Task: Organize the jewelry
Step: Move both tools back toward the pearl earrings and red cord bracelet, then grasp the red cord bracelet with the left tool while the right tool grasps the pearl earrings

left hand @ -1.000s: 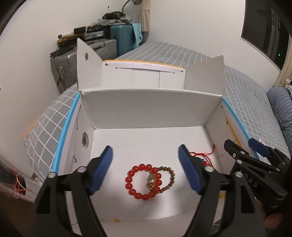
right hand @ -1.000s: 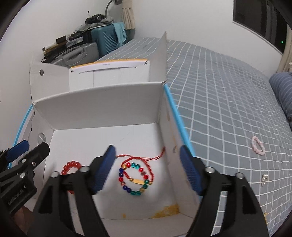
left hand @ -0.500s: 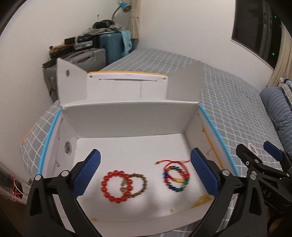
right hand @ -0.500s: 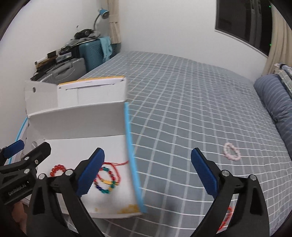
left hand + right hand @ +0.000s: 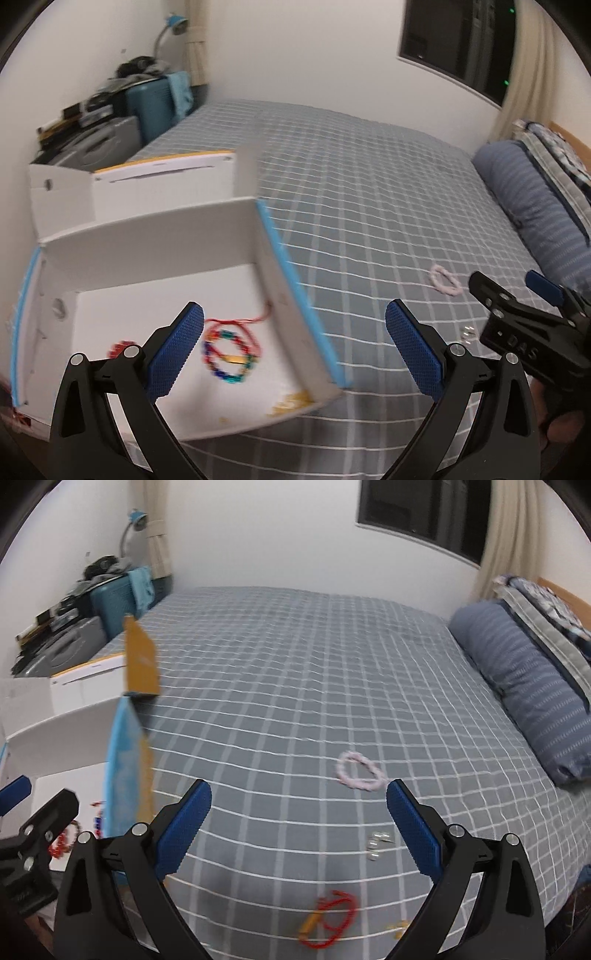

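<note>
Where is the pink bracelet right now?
The pink bracelet lies on the checked bedspread, right of the white box, beyond the small silver pieces.

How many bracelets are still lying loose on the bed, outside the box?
2: a pink bracelet mid-bed and a red cord bracelet nearer the bed's near edge. More may lie hidden.

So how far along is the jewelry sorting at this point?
Partly done. Done: a multicolored bead bracelet and a red bead bracelet already lie in the white box. In hand: nothing; the left gripper and right gripper both have empty, open jaws. Left: on the bedspread, the pink bracelet, a red cord bracelet and a few small silver pieces.
</note>
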{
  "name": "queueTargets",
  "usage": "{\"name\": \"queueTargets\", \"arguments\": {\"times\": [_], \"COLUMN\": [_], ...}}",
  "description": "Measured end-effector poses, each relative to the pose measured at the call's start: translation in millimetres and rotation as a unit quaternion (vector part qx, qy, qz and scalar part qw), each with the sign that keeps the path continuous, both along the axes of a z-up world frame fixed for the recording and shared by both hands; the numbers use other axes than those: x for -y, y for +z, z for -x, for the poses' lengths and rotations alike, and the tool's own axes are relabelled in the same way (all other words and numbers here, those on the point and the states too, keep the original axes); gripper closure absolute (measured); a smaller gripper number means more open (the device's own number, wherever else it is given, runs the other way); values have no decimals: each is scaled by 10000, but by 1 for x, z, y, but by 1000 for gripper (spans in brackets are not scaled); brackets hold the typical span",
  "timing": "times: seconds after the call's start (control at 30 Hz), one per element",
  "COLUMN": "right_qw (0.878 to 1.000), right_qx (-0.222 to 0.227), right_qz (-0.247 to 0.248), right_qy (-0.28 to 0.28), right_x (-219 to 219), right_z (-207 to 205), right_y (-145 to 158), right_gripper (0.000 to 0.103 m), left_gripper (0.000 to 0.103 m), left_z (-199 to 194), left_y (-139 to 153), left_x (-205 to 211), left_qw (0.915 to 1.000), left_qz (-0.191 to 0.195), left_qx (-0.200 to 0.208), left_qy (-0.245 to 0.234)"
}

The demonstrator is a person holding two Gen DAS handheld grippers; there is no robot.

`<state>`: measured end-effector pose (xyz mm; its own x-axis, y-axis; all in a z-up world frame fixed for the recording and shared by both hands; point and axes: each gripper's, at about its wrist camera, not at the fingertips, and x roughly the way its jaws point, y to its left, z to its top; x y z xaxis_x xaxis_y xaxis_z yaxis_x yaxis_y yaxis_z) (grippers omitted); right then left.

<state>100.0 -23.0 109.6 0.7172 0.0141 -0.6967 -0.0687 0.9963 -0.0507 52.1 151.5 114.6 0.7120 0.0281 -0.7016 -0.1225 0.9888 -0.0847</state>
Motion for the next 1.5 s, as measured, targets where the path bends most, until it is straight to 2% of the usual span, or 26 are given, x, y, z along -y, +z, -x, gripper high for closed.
{"name": "queueTargets", "arguments": {"times": [0.27,0.4,0.53,0.67,0.87,1.1,1.27,1.3,1.37,1.5], "right_qw": [9989,9979,9969,9949,9928,9882,9855,9850,9848,9839], "right_qx": [-325,-507,-680,-901,-1146,-1474,-1621,-1645,-1649,-1679], "right_qz": [-85,-140,-162,-284,-271,-422,-509,-520,-543,-606], "right_qy": [-327,-390,-368,-347,-239,-32,-19,-34,-44,-26], "right_x": [65,90,106,112,112,111,114,115,116,117], "right_z": [-15,-22,-31,-36,-44,-57,-64,-65,-66,-66], "right_y": [-32,-55,-72,-91,-109,-130,-141,-143,-144,-143], "right_gripper": [11,18,18,18,25,38,45,47,48,60], "left_gripper": [6,6,6,6,6,6,7,8,19,44], "left_z": [-7,-10,-11,-9,-7,-9,-11,-11,-12,-14], "left_y": [-19,-35,-50,-69,-102,-139,-151,-152,-154,-157], "left_x": [61,93,117,137,155,167,166,167,166,164], "left_qw": [9985,9965,9943,9915,9874,9848,9840,9840,9836,9823], "left_qz": [-10,-14,-97,-192,-459,-696,-680,-670,-638,-495], "left_qx": [-189,-346,-474,-607,-815,-990,-1091,-1096,-1128,-1273], "left_qy": [-507,-766,-948,-1137,-1280,-1248,-1232,-1236,-1252,-1279]}}
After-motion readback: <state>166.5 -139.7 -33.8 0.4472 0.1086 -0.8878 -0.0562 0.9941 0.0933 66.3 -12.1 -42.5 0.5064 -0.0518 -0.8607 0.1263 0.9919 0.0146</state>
